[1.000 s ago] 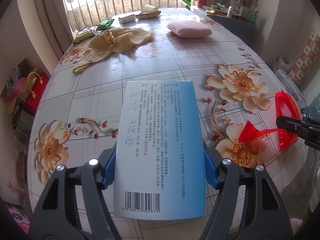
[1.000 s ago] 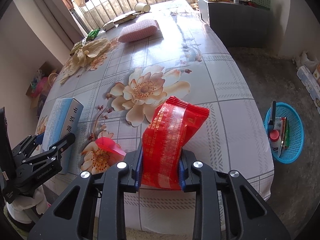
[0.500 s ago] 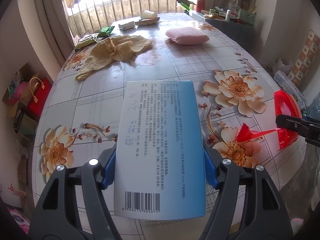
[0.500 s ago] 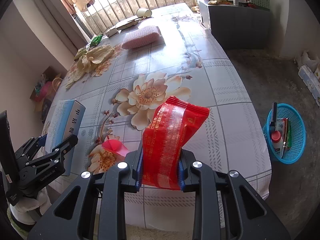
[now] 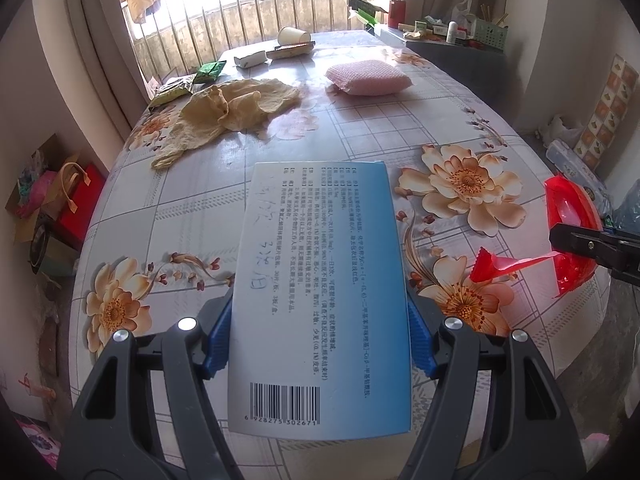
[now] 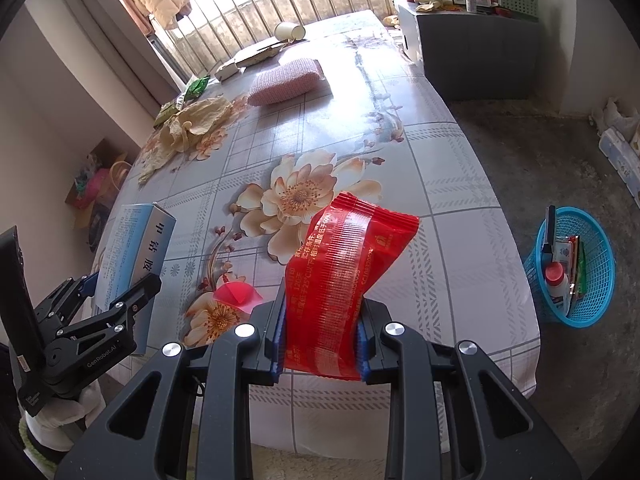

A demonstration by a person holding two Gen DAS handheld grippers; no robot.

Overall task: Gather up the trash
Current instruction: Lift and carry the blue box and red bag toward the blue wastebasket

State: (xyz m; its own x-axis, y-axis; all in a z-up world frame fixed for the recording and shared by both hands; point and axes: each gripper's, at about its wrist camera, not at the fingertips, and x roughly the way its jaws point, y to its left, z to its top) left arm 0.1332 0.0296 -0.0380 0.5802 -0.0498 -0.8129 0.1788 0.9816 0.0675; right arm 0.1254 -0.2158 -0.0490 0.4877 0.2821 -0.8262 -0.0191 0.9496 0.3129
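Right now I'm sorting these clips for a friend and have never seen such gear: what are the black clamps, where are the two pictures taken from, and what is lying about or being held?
No robot here: a person carries a black two-finger clamp in each hand, with a wide-angle camera on each looking along its fingers.

The left wrist view shows the left gripper shut on a flat blue-and-white printed carton. The right wrist view shows the right gripper shut on a crinkled red plastic snack bag.

Below them is a table under a flower-print cloth. On it lie a crumpled yellowish rag, a pink knitted pad, green packets, a tipped paper cup and a small red plastic scrap. On the floor stands a blue plastic basket already holding rubbish.
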